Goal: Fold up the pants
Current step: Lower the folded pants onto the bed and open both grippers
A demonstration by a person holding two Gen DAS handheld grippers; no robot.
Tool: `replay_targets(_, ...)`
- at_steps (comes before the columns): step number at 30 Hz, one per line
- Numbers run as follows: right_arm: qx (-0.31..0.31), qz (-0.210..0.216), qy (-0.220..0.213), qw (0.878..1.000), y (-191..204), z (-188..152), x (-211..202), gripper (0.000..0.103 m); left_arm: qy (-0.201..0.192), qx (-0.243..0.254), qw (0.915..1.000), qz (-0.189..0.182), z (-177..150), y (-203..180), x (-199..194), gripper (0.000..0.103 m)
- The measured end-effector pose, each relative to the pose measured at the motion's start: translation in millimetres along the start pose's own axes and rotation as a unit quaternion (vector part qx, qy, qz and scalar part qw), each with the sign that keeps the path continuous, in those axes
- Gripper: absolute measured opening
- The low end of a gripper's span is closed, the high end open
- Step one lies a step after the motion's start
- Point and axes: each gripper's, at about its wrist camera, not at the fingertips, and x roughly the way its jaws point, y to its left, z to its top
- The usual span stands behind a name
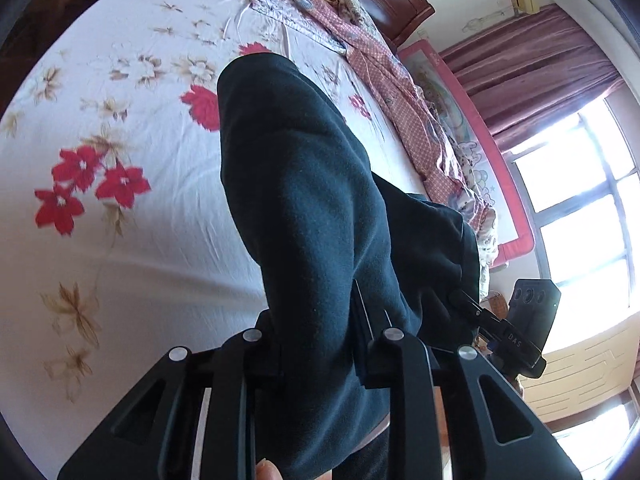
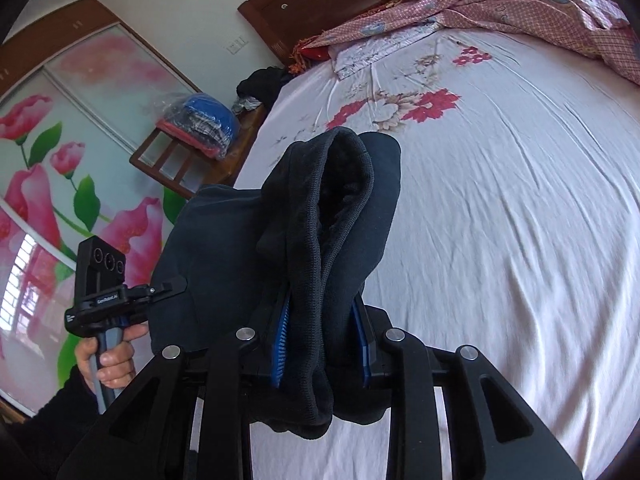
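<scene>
Left wrist view: the left gripper (image 1: 320, 344) pinches thick dark teal fleece pants (image 1: 304, 200), which drape forward over its fingers, lifted off the white bed sheet with red flowers (image 1: 120, 140) beyond. Right wrist view: the right gripper (image 2: 320, 344) clamps the ribbed edge of the same pants between blue pads (image 2: 282, 332); farther off lies a pink patterned quilt (image 2: 500, 0).
</scene>
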Motion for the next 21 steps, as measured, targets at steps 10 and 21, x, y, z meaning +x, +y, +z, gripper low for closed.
replay_targets(10,0.063,-0.023,0.073,0.995,-63.6,12.9,129.8,0.061,0.020,-0.067,0.9949,0.073,53.5,90.4,61.3,0.031)
replay_targets(21,0.079,-0.046,0.031,0.995,-55.3,-15.3,43.5,0.065,-0.048,-0.079,0.9838,0.154,7.3,110.7,-6.0,0.068)
